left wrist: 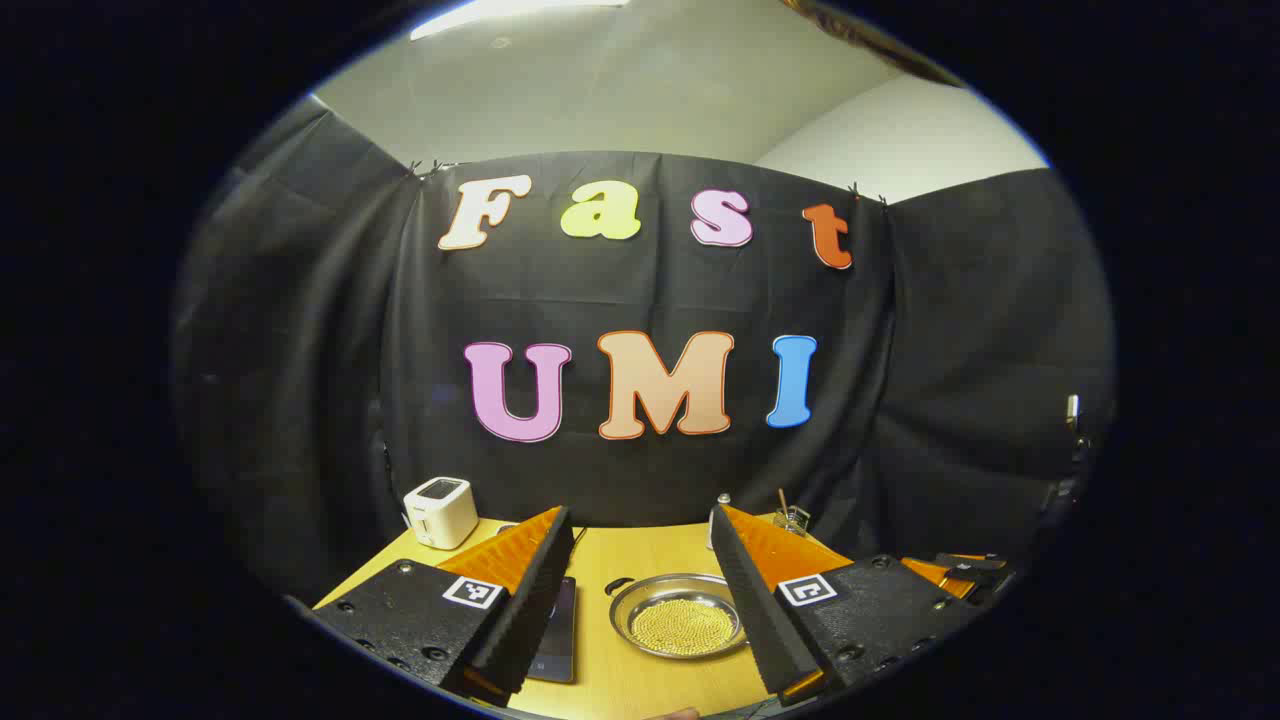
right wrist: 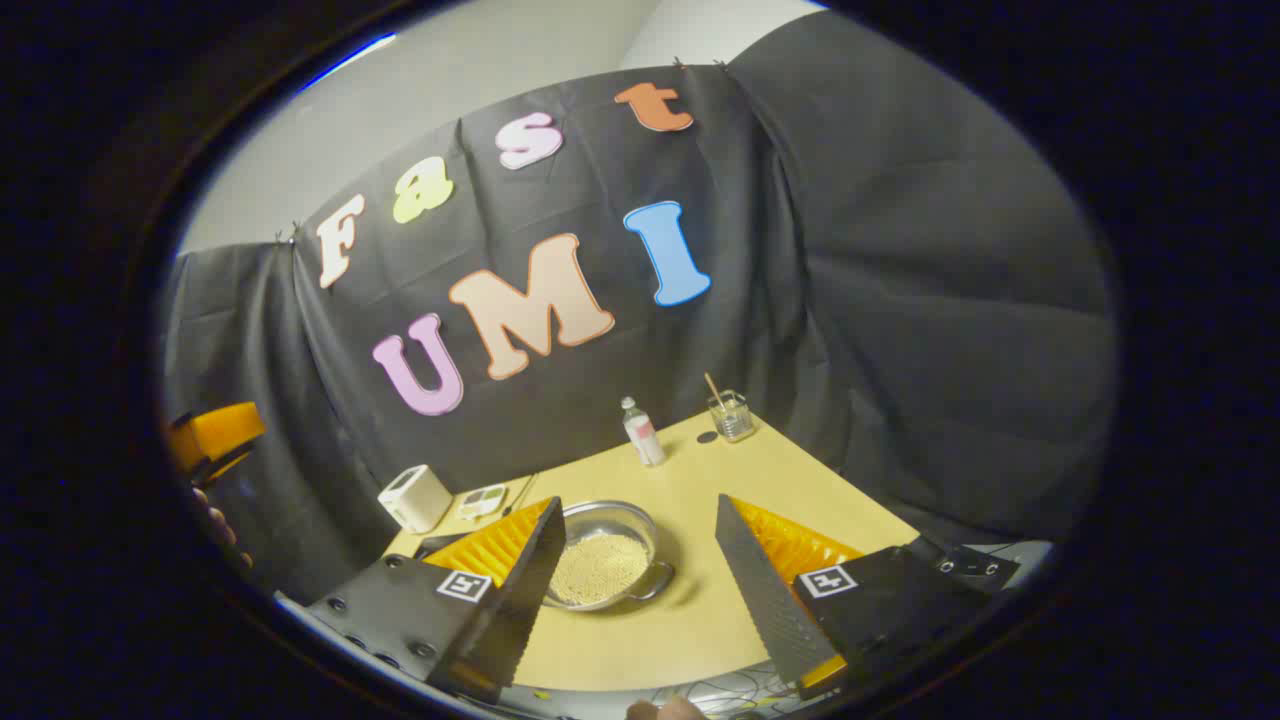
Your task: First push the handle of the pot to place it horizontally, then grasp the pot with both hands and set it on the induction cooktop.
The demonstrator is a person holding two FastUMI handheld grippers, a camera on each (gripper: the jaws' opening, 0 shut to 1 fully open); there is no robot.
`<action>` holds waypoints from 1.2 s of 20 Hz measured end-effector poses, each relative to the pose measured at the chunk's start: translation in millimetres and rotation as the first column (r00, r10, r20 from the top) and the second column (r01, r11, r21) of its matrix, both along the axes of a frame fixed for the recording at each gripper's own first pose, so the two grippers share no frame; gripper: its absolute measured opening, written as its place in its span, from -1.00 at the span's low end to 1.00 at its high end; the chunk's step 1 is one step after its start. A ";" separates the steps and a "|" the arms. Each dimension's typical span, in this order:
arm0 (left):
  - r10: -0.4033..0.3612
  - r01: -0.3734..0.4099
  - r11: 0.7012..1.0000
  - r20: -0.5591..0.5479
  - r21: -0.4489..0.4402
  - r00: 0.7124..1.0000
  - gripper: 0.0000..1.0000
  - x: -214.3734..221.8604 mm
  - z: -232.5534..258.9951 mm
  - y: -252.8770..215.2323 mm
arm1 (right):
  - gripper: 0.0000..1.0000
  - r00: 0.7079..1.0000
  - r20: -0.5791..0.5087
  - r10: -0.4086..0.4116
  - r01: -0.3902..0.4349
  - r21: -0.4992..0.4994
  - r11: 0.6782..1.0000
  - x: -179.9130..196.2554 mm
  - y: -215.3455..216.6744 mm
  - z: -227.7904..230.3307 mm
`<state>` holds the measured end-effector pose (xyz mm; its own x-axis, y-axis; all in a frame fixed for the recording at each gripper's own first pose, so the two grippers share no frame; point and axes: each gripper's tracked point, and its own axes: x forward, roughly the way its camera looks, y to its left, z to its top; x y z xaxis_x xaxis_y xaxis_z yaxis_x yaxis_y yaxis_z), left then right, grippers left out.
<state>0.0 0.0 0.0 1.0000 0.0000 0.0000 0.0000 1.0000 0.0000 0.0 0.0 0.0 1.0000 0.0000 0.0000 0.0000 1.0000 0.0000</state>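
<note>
Dim booth lit from a ceiling light (left wrist: 520, 12); table (right wrist: 700, 600) evenly bright; strong fisheye bending at edges; focus sharp.

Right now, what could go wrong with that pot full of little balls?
The pot is filled with small beads, so a hard push on its handle might tip some out. The bottle stands close behind and could get knocked over. Both hand-held grippers are open, above the table.

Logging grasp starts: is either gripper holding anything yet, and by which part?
Nothing is held. The left gripper and right gripper are both open above the table, apart from the pot.
</note>
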 end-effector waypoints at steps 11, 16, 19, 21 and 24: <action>-0.058 0.063 0.996 0.082 -0.062 0.995 0.77 30.7 17.7 111.0 | 0.83 0.983 0.174 0.059 -0.027 -0.177 0.984 7.0 169.3 91.2; -0.060 0.072 0.994 0.131 -0.086 0.990 0.77 31.9 31.9 112.6 | 0.90 0.942 0.309 0.129 -0.050 -0.253 0.966 -17.4 212.0 172.4; -0.049 0.061 0.995 0.131 -0.085 0.990 0.67 31.9 36.6 109.1 | 0.84 0.927 0.351 0.136 -0.018 -0.320 0.947 -24.5 212.8 190.3; -0.056 0.066 0.996 0.132 -0.068 0.990 0.77 30.8 40.5 101.5 | 0.84 0.934 0.335 0.127 -0.015 -0.316 0.949 -23.4 207.5 179.6; -0.053 0.059 0.997 0.127 -0.044 0.990 0.86 31.4 40.5 91.8 | 0.84 0.945 0.306 0.119 -0.025 -0.295 0.955 -13.6 192.6 167.9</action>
